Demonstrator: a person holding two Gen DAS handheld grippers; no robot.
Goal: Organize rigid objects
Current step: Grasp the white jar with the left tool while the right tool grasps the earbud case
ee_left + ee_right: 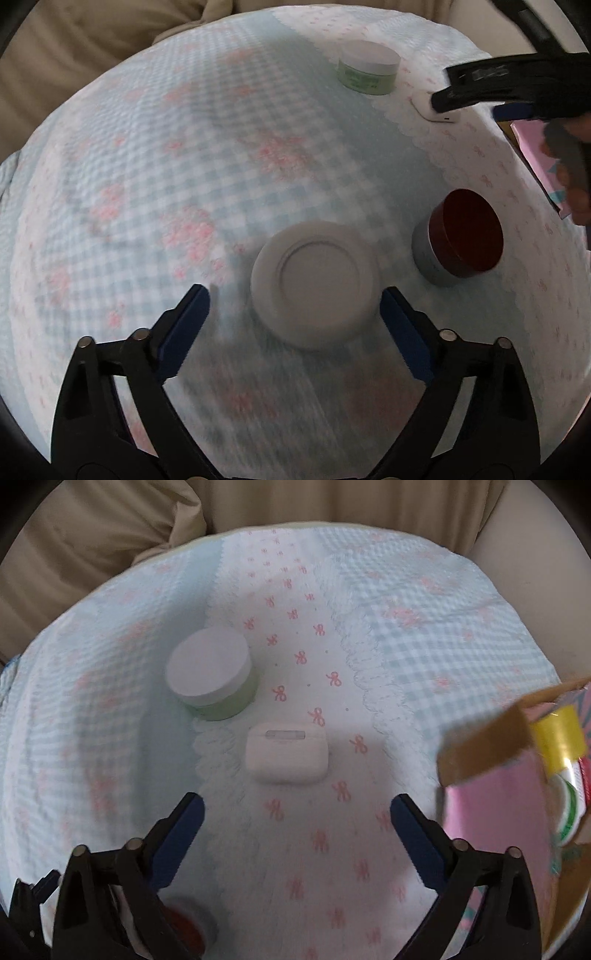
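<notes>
In the left wrist view a round white jar [314, 282] sits on the bed cover between the tips of my open, empty left gripper [293, 295], nearer the right finger. A jar with a dark red lid [461, 238] stands to its right. A green jar with a white lid [369, 68] stands at the far side, and also shows in the right wrist view [212, 674]. A white earbud case [287, 755] lies just ahead of my open, empty right gripper [297, 806]. In the left wrist view the right gripper's black finger covers part of the case [436, 110].
A pink cardboard box [517, 794] with open flaps stands at the right, with yellow and green-white items inside; it shows at the right edge in the left wrist view [543, 162]. Beige cushions [110, 535] lie beyond the blue-checked cover [147, 184].
</notes>
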